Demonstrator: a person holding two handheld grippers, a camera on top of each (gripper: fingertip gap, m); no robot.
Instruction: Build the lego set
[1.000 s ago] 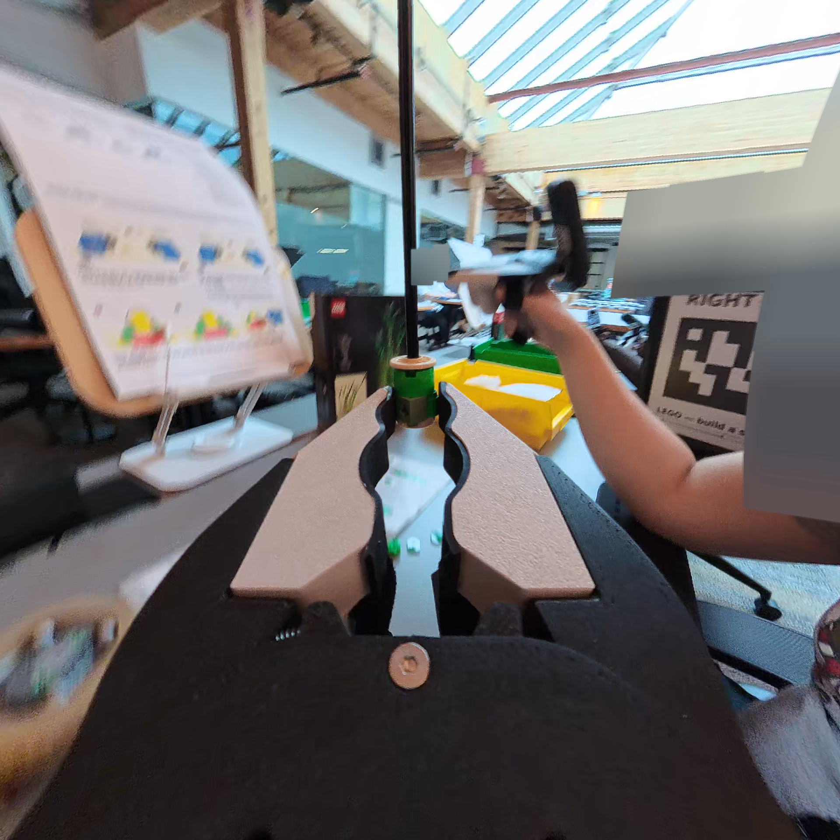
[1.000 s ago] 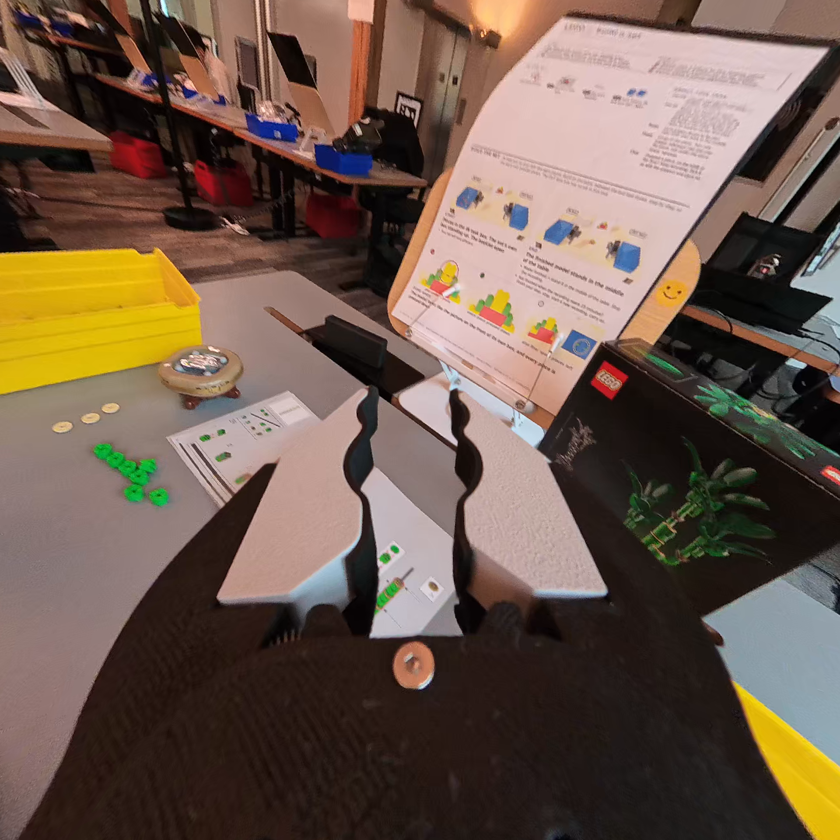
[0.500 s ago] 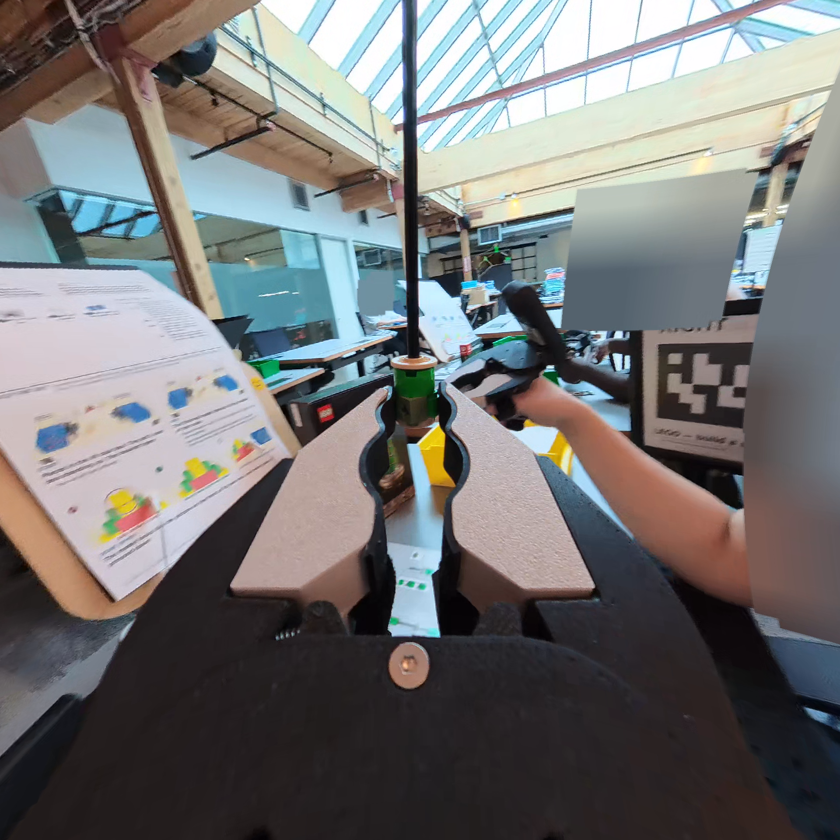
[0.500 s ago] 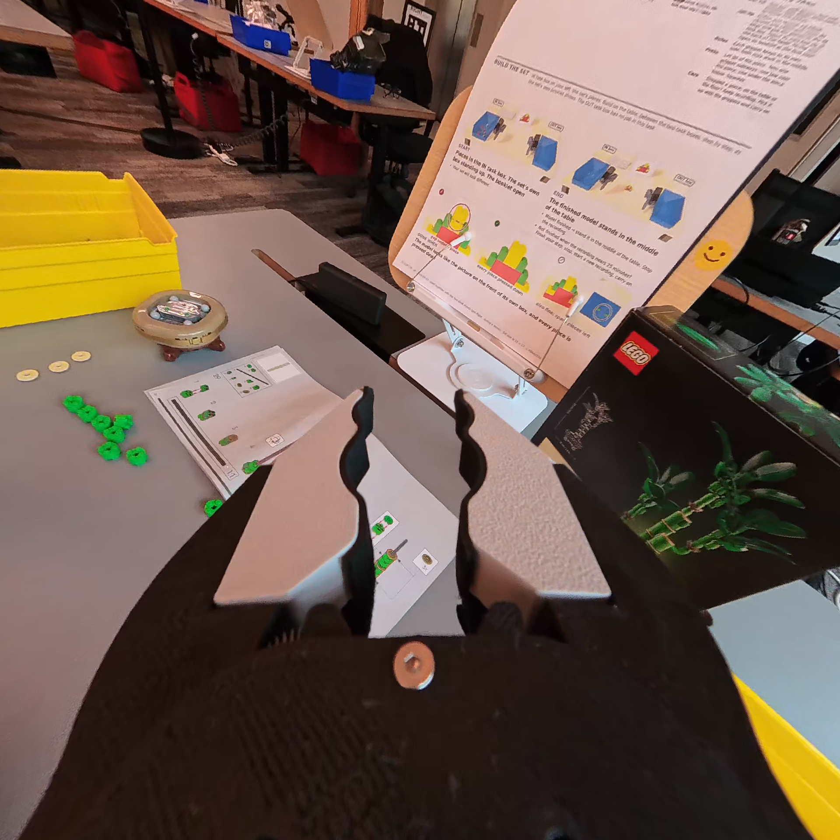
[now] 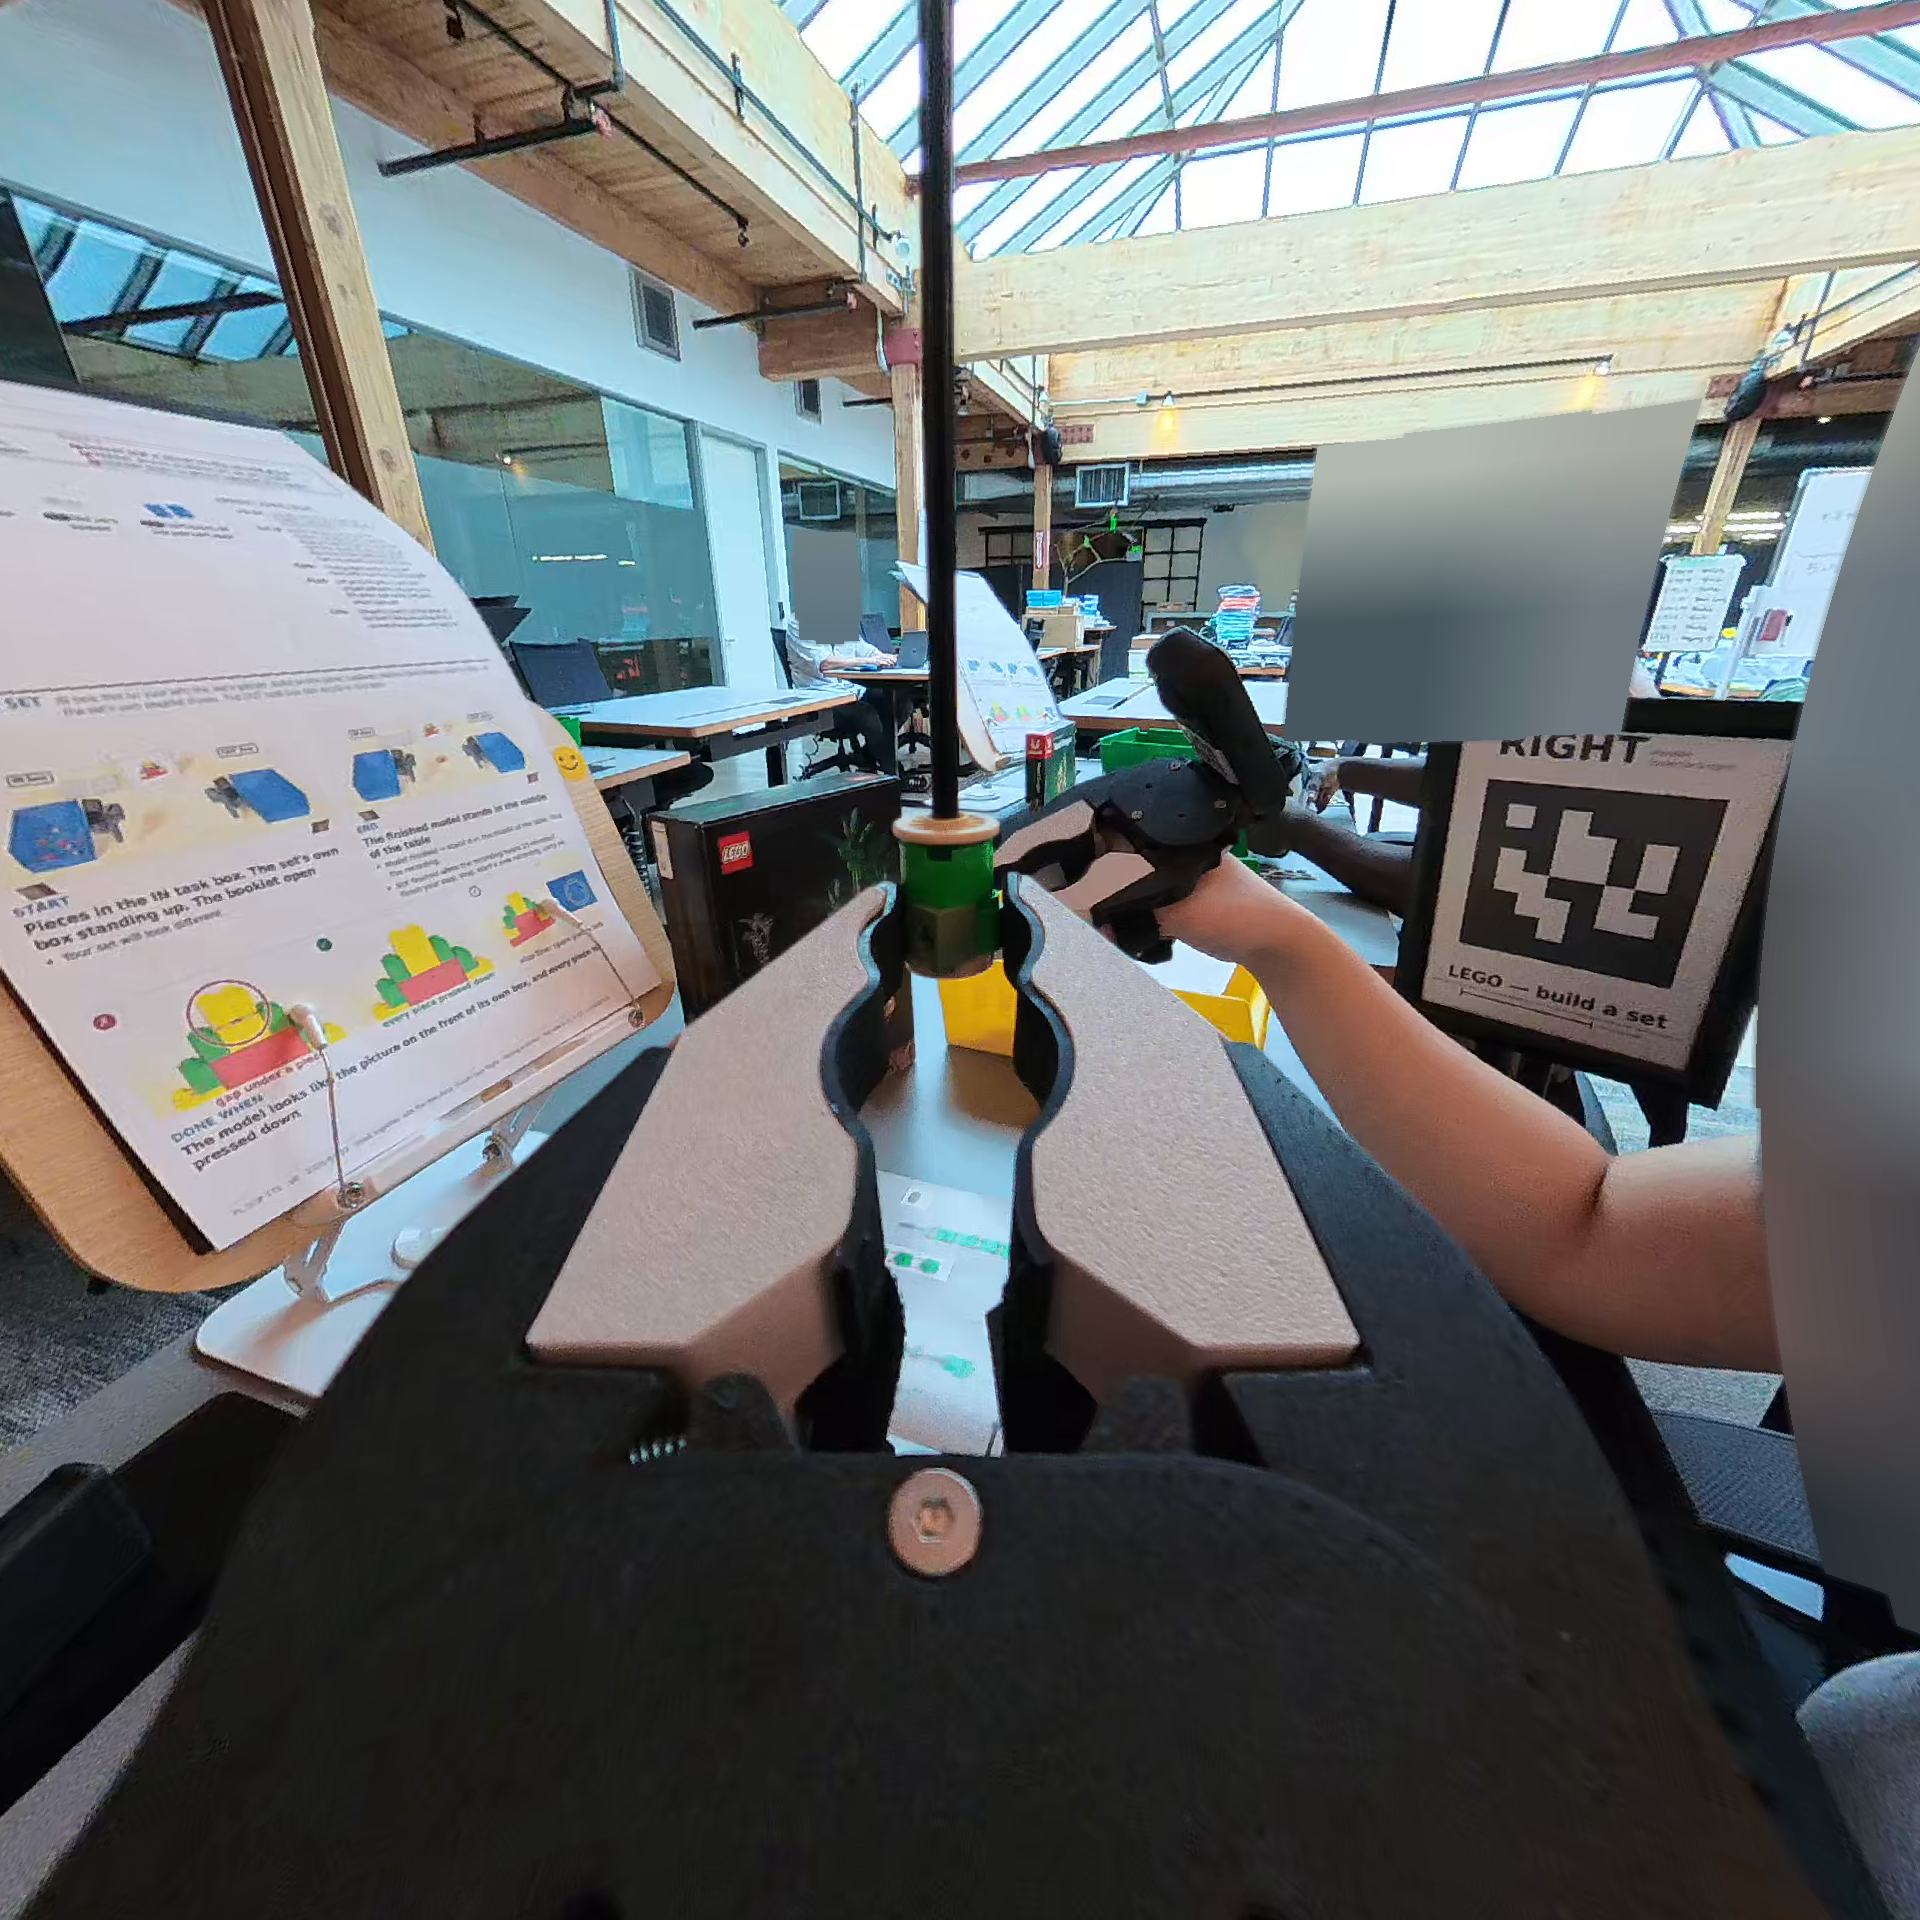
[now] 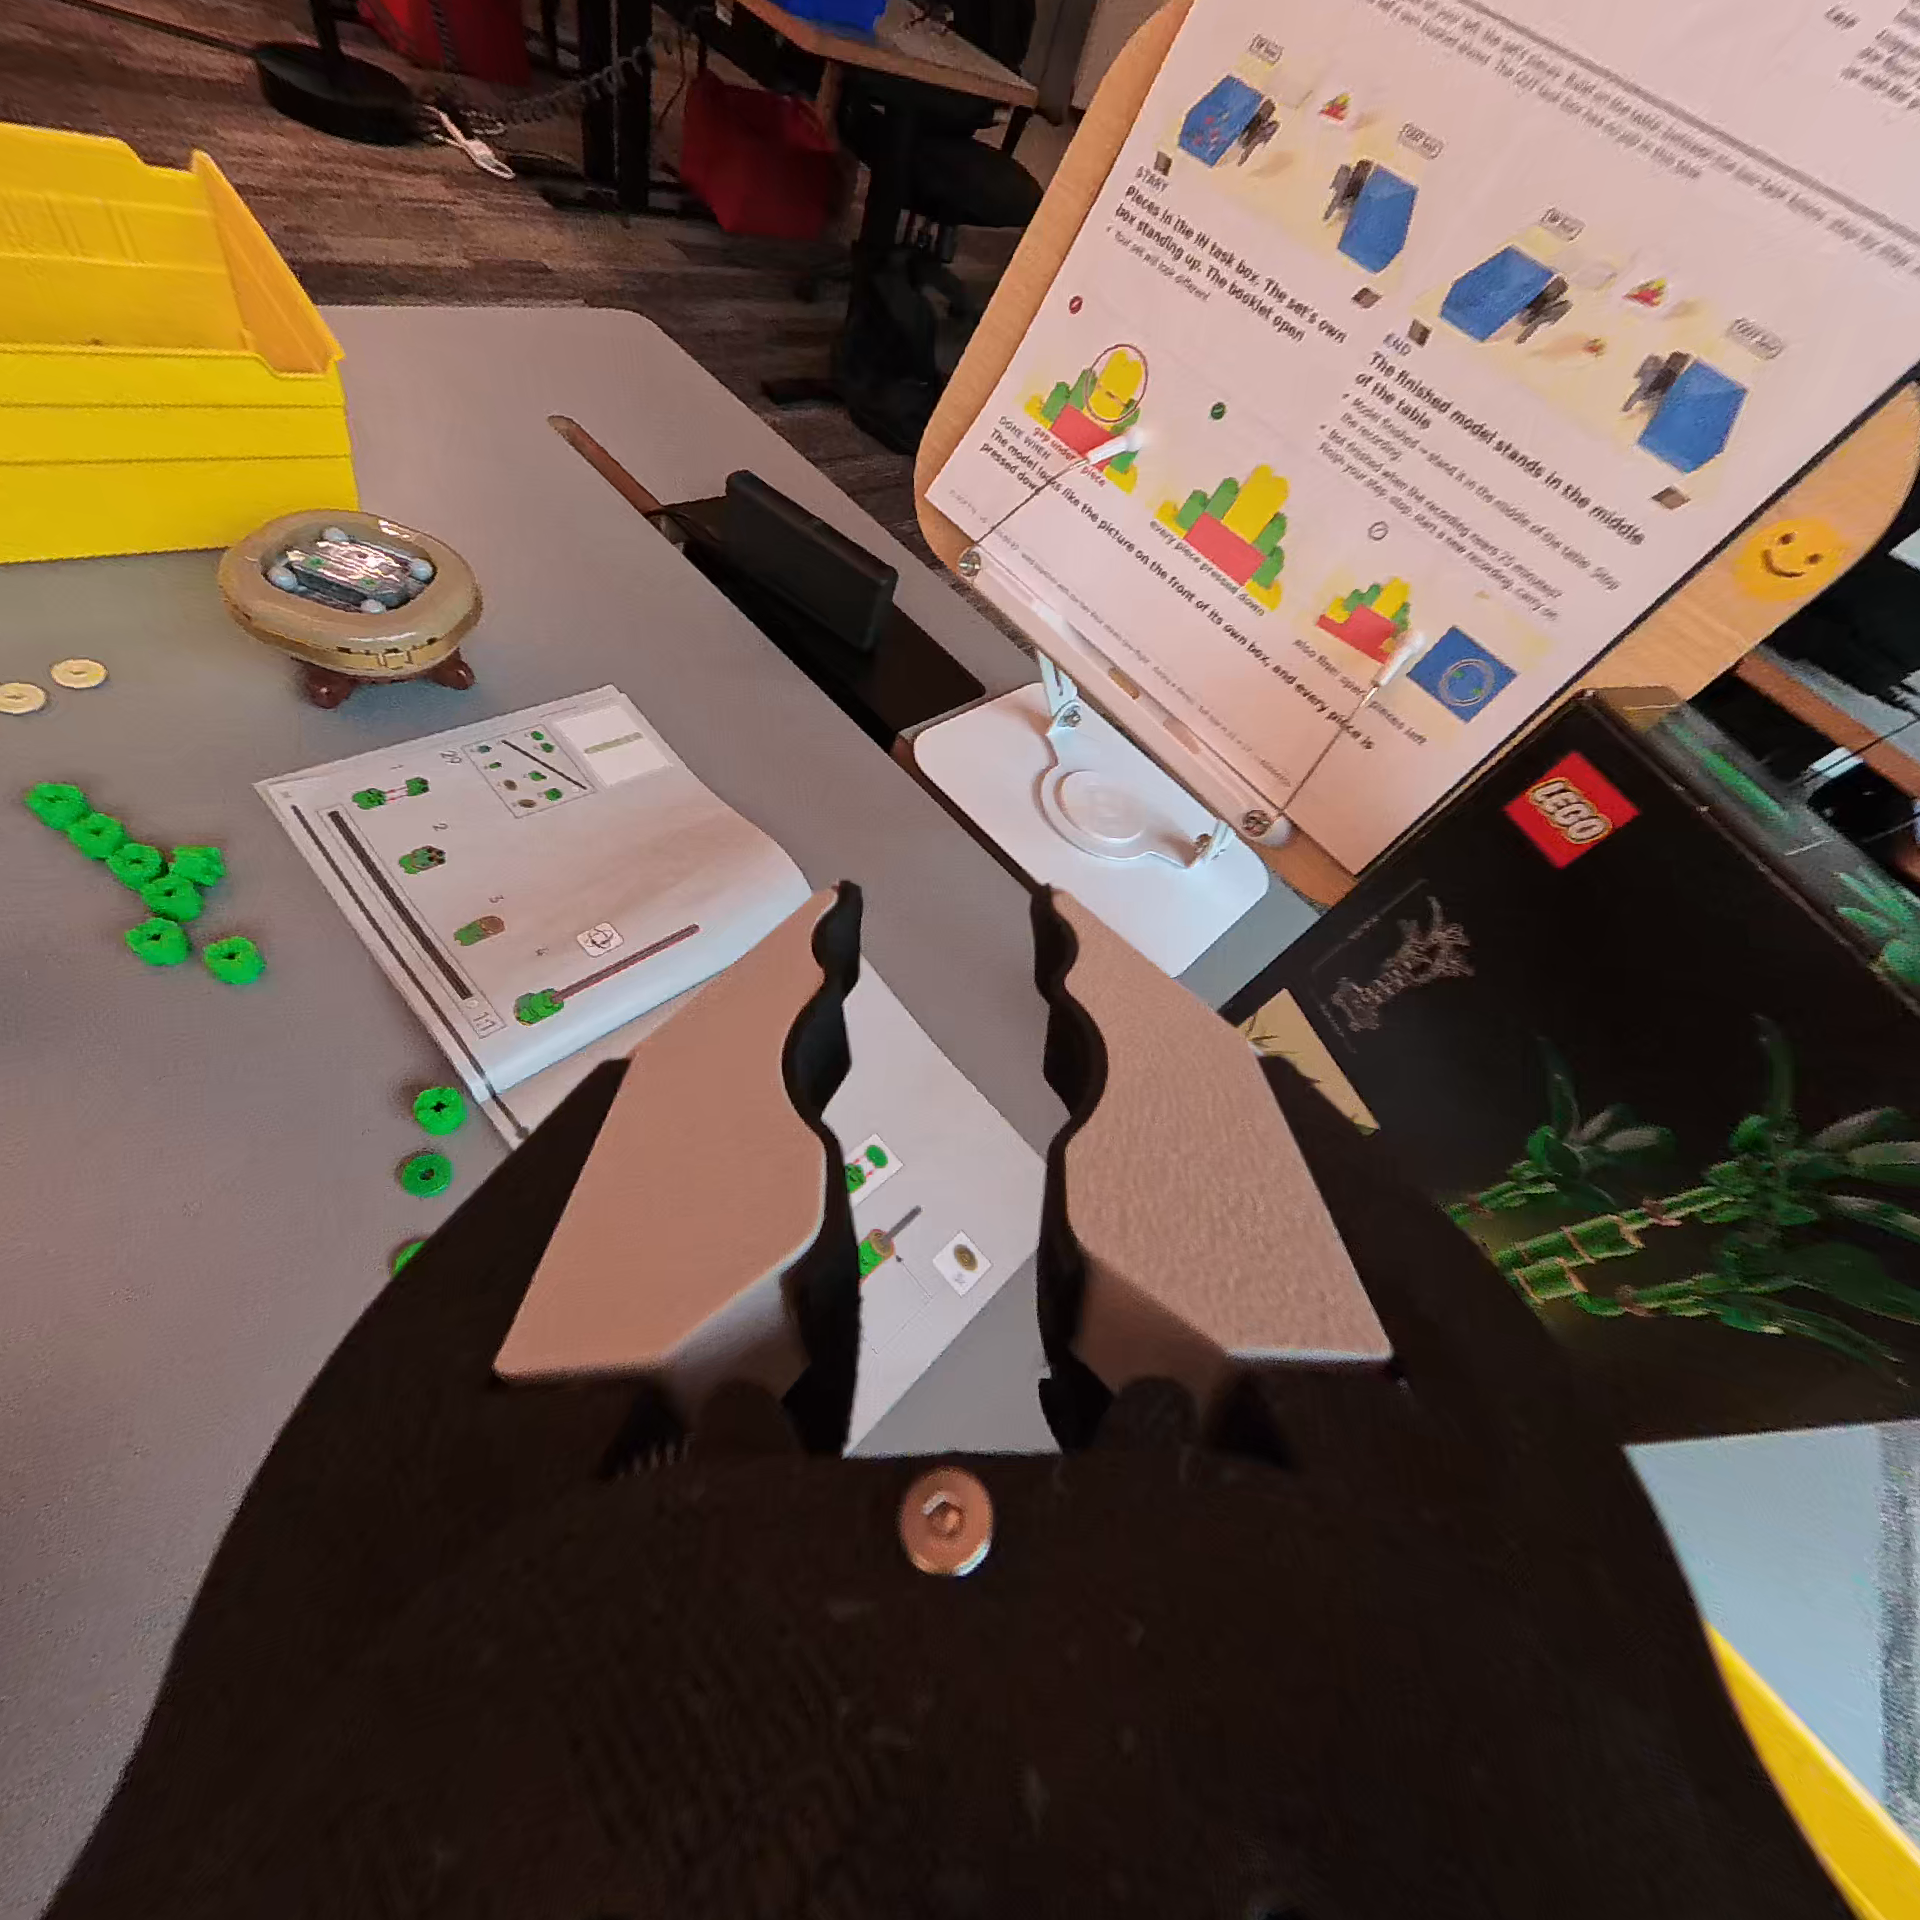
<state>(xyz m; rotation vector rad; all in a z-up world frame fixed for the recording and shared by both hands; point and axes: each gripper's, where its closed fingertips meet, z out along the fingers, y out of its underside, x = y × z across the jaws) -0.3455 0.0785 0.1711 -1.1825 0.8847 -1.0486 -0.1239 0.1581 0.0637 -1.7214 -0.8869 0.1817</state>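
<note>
Left wrist view: camera low behind own fingers, facing level across room, skylight in upper frame. Right wrist view: camera tilted down at grey table (image 6: 156, 1195), close range. Shared: instruction stand (image 5: 260, 831) (image 6: 1455, 364), black set box (image 5: 769, 883) (image 6: 1610, 1091), open booklet (image 6: 540, 862).

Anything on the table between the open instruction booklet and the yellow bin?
Yes: in the right wrist view, the tan pot base stands between the booklet and the yellow bin.
</note>
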